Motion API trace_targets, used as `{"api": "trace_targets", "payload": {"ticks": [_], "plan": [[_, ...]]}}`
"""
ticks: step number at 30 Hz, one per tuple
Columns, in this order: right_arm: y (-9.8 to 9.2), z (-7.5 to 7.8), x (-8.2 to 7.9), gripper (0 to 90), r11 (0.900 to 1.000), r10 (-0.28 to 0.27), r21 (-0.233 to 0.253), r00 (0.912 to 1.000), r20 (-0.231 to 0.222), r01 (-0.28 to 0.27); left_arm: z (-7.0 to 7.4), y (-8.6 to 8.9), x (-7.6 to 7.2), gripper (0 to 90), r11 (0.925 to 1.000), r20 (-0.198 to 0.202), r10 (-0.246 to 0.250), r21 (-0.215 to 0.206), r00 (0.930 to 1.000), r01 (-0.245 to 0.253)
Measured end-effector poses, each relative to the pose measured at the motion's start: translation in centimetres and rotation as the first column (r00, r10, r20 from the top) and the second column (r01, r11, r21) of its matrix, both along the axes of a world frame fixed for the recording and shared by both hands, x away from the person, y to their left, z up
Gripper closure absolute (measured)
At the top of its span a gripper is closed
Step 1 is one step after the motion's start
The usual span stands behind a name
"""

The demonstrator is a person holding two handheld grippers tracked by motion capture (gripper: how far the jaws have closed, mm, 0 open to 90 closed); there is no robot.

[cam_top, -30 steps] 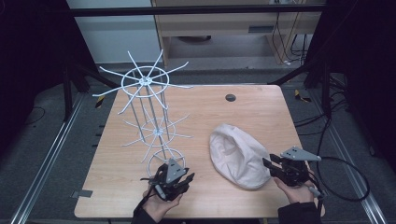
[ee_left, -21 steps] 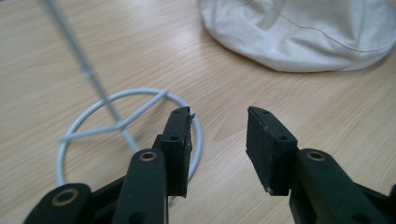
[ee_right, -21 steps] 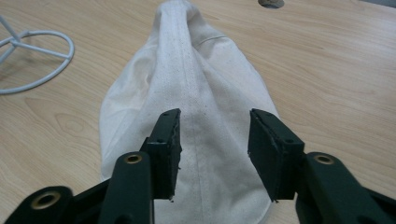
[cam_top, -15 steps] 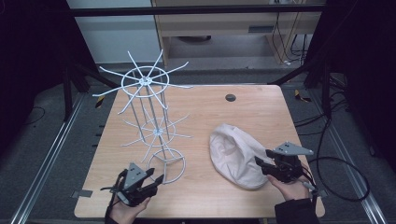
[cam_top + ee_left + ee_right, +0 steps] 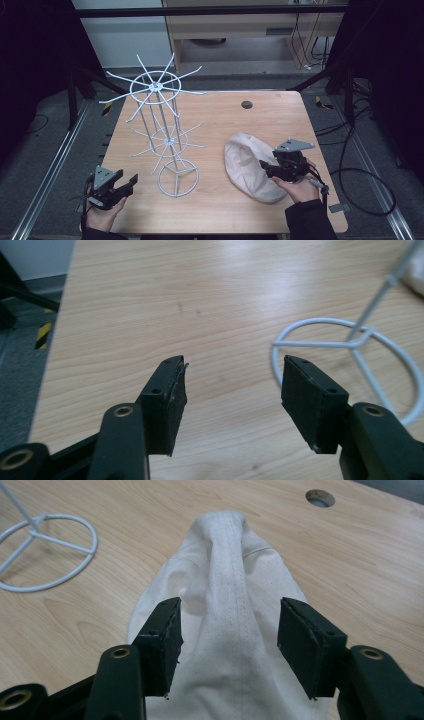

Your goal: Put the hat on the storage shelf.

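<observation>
A cream cloth cap lies flat on the right half of the wooden table. My right gripper is open over the cap's near right edge, its jaws straddling the centre seam with nothing clamped. A white wire hat stand rises left of centre on a ring base. At the front left corner my left gripper hovers open above bare wood, left of that ring base.
A round cable hole sits near the table's far edge. The stand's spokes spread wide at two levels. Black frame bars and cables surround the table on the grey floor.
My left gripper has moved left from beside the ring base to the front left corner. The right gripper has shifted slightly further onto the cap.
</observation>
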State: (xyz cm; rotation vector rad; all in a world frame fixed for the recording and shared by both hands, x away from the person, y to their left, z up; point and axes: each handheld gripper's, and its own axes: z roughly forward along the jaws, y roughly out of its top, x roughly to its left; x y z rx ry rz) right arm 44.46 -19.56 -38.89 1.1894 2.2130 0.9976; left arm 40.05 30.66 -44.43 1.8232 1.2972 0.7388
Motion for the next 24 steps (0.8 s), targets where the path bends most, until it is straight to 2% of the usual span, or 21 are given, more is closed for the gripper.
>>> {"api": "trace_targets", "payload": {"ticks": [2, 4, 8, 15, 23, 24], "plan": [[0.2, -0.1, 0.3, 42.8, 1.0, -0.004, -0.004, 0.9999, -0.01, 0.004, -0.2, 0.6, 0.3, 42.4, 0.9997, 0.004, 0.02, 0.01, 0.9998, -0.02], [0.8, -0.7, 1.3, 42.4, 1.0, -0.005, -0.017, 0.9996, -0.026, 0.005, -0.3, 1.1, 0.6, 41.9, 0.9992, 0.008, 0.036, 0.018, 0.9993, -0.036], [1.4, -1.3, 2.4, 42.2, 0.999, -0.013, -0.037, 0.9987, -0.05, 0.011, -0.5, 1.7, 0.9, 41.6, 0.9985, 0.004, 0.052, 0.018, 0.9986, -0.052], [1.6, -2.2, 3.4, 44.1, 0.998, -0.025, -0.056, 0.9959, -0.087, 0.02, -0.9, 2.4, 1.5, 41.6, 0.9972, -0.012, 0.072, 0.023, 0.9974, -0.071], [1.9, -3.1, 4.0, 52.1, 0.996, -0.02, -0.086, 0.99, -0.139, 0.009, -1.3, 2.8, 1.8, 41.9, 0.9958, -0.031, 0.089, 0.024, 0.9955, -0.088], [2.0, -3.2, 4.0, 56.2, 0.995, -0.026, -0.101, 0.9876, -0.155, 0.011, -1.3, 2.8, 1.8, 42.0, 0.9959, -0.032, 0.088, 0.025, 0.9956, -0.087]]}}
